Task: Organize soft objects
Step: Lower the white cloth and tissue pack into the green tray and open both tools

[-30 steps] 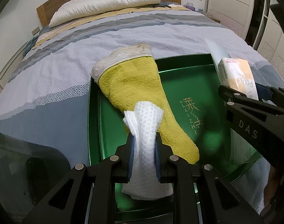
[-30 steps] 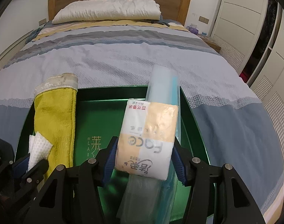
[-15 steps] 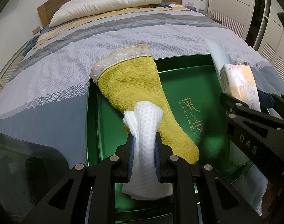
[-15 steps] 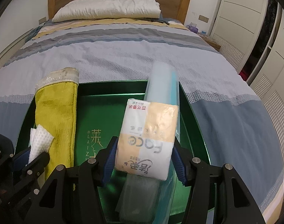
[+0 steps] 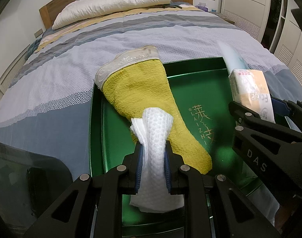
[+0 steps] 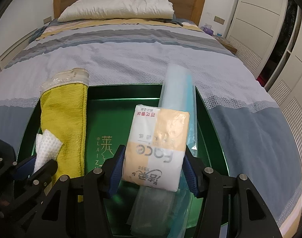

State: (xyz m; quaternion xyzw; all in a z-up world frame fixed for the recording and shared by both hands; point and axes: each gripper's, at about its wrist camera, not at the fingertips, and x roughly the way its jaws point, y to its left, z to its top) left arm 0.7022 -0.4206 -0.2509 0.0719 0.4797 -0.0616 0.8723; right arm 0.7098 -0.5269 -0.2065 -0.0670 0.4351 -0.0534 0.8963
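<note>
no shift since earlier | left gripper (image 5: 154, 154) pinches white cloth (image 5: 154, 158) | right gripper (image 6: 153, 164) clamps tissue pack (image 6: 159, 148)

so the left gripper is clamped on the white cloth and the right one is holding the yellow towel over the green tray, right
Not quite. The right gripper holds the tissue pack, not the yellow towel, as the right wrist view shows. The left gripper does clamp the white cloth over the green tray.

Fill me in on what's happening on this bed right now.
A person holds two grippers over a green tray on the bed. The left gripper is shut on a white cloth, above a yellow towel. The right gripper grips a tissue pack over a clear plastic bag.
</note>
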